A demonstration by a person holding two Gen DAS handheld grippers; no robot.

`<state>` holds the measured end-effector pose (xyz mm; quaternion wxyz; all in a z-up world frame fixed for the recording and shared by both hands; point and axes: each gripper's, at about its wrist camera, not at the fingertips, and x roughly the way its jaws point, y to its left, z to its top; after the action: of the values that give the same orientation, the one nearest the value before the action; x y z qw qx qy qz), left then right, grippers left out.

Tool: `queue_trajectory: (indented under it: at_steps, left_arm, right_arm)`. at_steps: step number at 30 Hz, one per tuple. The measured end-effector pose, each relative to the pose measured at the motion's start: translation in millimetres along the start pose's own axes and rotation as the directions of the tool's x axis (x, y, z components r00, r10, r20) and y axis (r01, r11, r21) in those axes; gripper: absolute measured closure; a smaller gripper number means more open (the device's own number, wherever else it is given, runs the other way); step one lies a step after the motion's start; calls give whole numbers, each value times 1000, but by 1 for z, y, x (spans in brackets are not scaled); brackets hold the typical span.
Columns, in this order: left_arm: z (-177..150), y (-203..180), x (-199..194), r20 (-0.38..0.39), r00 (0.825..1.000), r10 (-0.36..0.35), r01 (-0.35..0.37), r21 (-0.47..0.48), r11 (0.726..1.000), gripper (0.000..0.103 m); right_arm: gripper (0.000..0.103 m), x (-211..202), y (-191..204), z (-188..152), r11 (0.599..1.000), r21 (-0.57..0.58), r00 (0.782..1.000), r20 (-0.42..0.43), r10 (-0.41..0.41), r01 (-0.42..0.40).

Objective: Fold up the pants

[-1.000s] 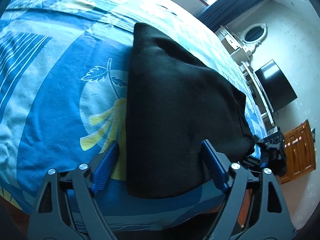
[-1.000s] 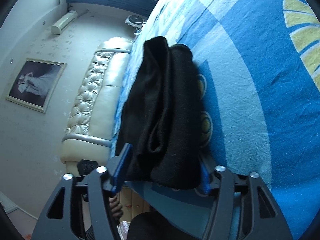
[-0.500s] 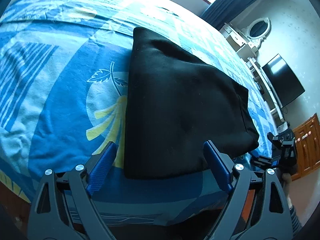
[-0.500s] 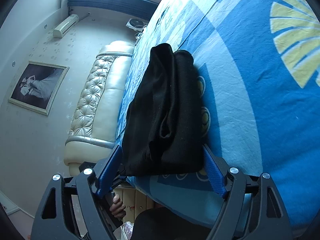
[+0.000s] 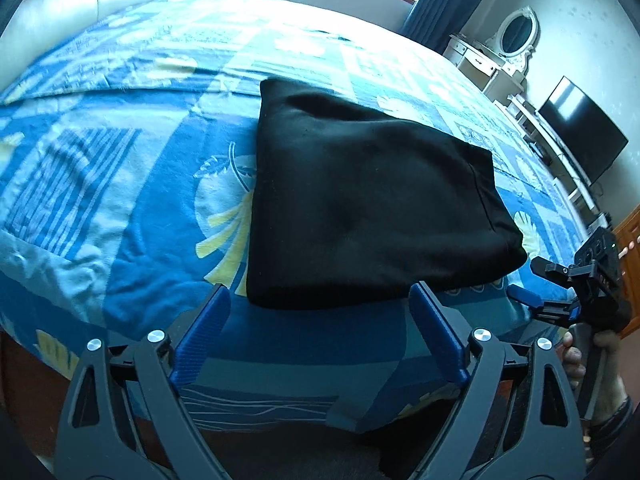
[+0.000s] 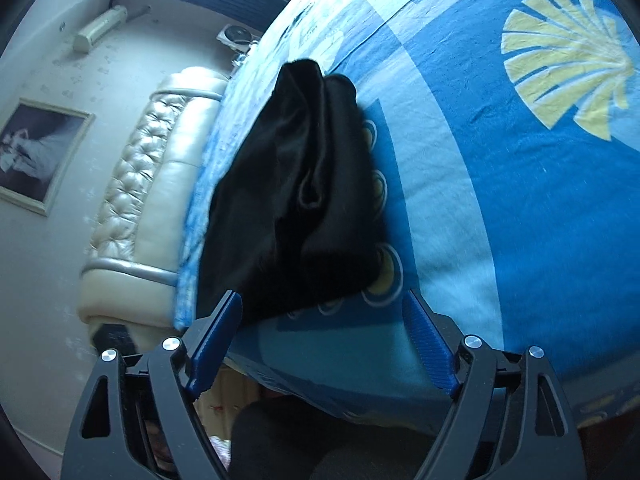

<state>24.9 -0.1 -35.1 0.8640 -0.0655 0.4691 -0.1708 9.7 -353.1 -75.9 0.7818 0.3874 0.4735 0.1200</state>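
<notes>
The black pants (image 5: 360, 208) lie folded into a thick rectangle on the blue patterned bedspread (image 5: 120, 184). My left gripper (image 5: 320, 300) is open and empty, just short of the pants' near edge. In the right wrist view the pants (image 6: 296, 200) show from their side, with stacked folds. My right gripper (image 6: 322, 304) is open and empty, just off the pants' near end. The right gripper also shows in the left wrist view (image 5: 536, 284), held by a hand at the pants' right corner.
The bed edge runs just in front of both grippers. A padded cream headboard (image 6: 152, 184) and a framed picture (image 6: 36, 156) are at the left. A television (image 5: 580, 132) and a white dresser with a mirror (image 5: 500, 52) stand beyond the bed on the right.
Both grippers have drawn back from the pants toward the bed edge. Their open fingers no longer straddle the fabric. The pants lie still.
</notes>
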Motion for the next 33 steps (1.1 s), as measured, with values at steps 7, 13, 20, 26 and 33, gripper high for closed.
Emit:
queue_trajectory:
  at_steps: [7,13,20,26,33]
  left_arm:
    - [-8,-20,-23,59,995,74,-78,69,995,10]
    - [-15,-34,-41,118,989,93,-104,90,991,5]
    - [-26,-40,-48,141,981,133,-144,70,987,3]
    - [-29,-42,-44,157,976,154,-166,69,984,3]
    - [-26,-32,-38,130,981,142,-142,-11,990,3]
  right_arm:
    - [21,-6,24,-18,971,-114,977,53,-207,211]
    - [21,-11,53,-36,868,-272,908,188,-376,416]
    - [21,-9,75,-49,803,-340,868,276,-412,489]
    - [19,-9,81,-55,767,-371,847,319,-425,524]
    - [18,-8,82,-58,761,-365,838,339,-428,537]
